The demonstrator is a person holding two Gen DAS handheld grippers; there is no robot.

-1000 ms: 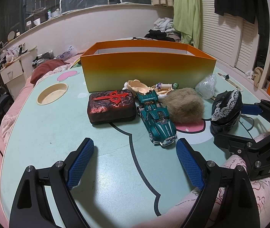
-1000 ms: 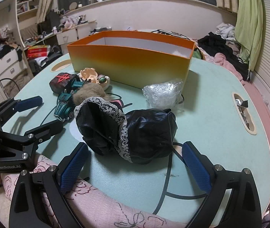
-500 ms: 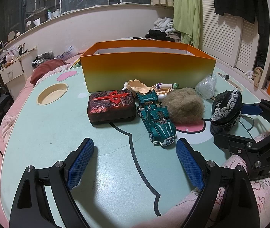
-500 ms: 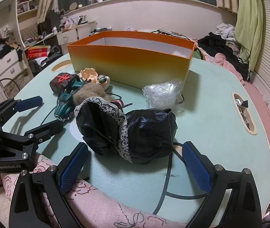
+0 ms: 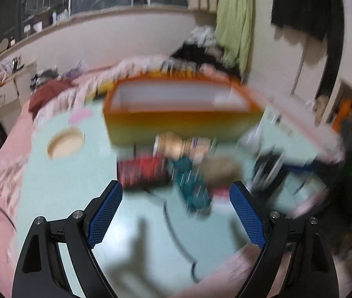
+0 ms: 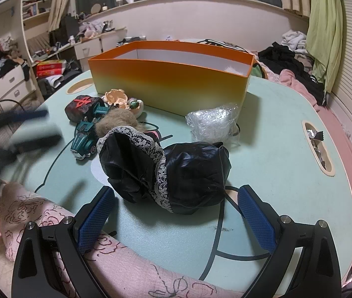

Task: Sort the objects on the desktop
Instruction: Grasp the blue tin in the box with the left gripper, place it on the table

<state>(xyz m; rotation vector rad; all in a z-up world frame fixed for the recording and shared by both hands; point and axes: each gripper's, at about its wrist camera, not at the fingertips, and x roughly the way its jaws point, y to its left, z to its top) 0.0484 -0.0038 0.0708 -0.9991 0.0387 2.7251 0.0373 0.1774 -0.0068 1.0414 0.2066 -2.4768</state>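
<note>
Since the box [image 6: 171,79] looked nearly empty w/ the car [image 6: 85,136], red case [image 6: 80,106], fur ball [image 6: 116,123], black cloth [image 6: 166,168] & plastic wad [image 6: 210,124] all on the table [image 6: 275,173] beside it, you had basically everything left to sort. Your left gripper [image 5: 176,213] stood wide, holding nothing, above the blurred pile. Your right gripper [image 6: 174,218] was also wide & empty, pads [image 6: 94,219] just short of the cloth, not touching.

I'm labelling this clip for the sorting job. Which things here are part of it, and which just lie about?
Part of the job:
orange box
black lace-trimmed cloth
green toy car
furry tuft
red-and-black case
crumpled plastic wrap

Lying about:
green garment
clothes pile
</note>
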